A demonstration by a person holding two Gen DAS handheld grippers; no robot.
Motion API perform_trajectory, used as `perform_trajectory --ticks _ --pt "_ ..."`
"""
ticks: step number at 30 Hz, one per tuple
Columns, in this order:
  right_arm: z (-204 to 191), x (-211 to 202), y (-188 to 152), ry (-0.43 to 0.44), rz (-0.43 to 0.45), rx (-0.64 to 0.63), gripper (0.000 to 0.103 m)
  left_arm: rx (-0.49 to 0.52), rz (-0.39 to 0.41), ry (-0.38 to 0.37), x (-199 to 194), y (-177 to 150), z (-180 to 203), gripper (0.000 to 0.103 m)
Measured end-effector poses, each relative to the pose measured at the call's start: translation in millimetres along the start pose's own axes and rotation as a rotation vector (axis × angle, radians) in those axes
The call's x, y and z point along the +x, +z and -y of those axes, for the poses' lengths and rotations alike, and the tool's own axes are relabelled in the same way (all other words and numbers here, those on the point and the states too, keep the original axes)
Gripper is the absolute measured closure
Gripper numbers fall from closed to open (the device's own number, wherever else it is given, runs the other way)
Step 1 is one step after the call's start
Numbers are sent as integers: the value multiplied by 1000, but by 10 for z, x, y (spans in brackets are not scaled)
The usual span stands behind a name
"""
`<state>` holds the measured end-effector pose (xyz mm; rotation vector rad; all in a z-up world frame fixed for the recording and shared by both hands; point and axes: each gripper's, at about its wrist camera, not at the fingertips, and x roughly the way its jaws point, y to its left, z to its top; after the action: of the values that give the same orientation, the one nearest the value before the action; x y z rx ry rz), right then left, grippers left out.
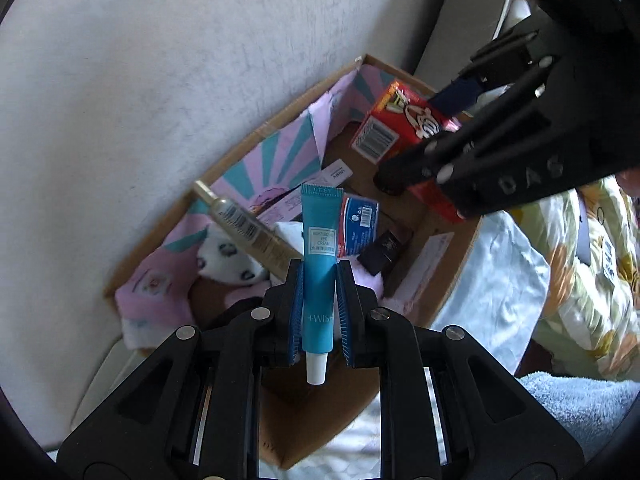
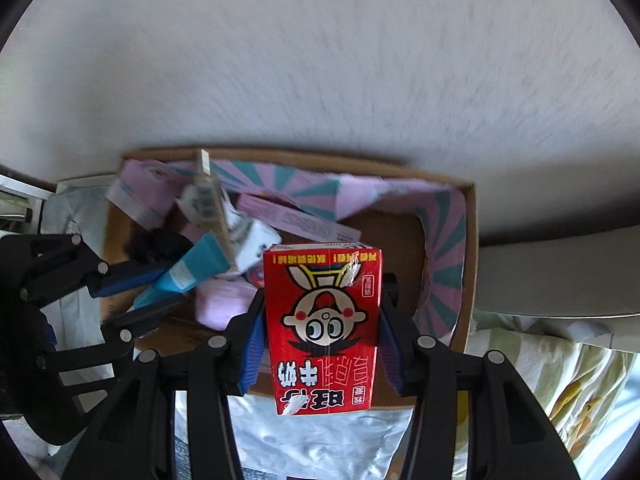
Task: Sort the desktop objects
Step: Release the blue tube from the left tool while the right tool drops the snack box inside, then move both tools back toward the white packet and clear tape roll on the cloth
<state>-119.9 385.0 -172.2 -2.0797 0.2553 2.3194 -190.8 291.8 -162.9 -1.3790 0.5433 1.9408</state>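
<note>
In the left wrist view my left gripper (image 1: pixel 320 270) is shut on a blue eye-cream tube (image 1: pixel 318 220), white cap toward the camera, over an open cardboard box (image 1: pixel 452 280). The right gripper (image 1: pixel 424 136) enters from the upper right, shut on a red milk carton (image 1: pixel 400 120) above the box's far end. The right wrist view shows that red carton (image 2: pixel 320 320) clamped between the right gripper's (image 2: pixel 322 292) blue pads, above the box (image 2: pixel 472 260). At the left there, the left gripper (image 2: pixel 174 286) holds the blue tube (image 2: pixel 188 272).
Inside the box lie a silver-gold bottle (image 1: pixel 244 228), a red and blue packet (image 1: pixel 358 224), a small black box (image 1: pixel 384 250), a spotted white cloth (image 1: pixel 228 260) and pink cartons. A white wall (image 1: pixel 160 80) backs the box. Floral bedding (image 1: pixel 592 280) and a blue towel (image 1: pixel 580 400) lie right.
</note>
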Motion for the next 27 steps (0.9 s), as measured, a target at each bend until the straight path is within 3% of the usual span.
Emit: perform_trajectory --ticks 5,8,9,10,11,13,15,21,27 --pt "83 200 23 29 -26 -13 57 -11 -42 31 129 61 3 89" --pt "92 254 44 56 -36 -31 56 -87 -105 61 177 75 -86 84" --pt "95 270 44 68 -43 -36 54 -110 -120 70 160 64 -124 62" --pt "107 277 34 83 -49 -37 41 -120 -117 64 126 52 -147 39" --pt "121 276 21 98 -51 -35 16 -126 -108 55 96 44 -161 3" --pt "152 255 -17 128 -43 -40 0 -157 -65 1 5 -9 -213 0" --pt "172 219 -58 154 -30 -52 0 -181 -36 -36 -64 -62 -242 0" --pt "189 82 -158 167 21 -63 0 -215 23 -6 -237 -297 -270 0" --pt "-83 -119 -190 166 99 -125 0 -248 90 0 -566 -561 -343 0"
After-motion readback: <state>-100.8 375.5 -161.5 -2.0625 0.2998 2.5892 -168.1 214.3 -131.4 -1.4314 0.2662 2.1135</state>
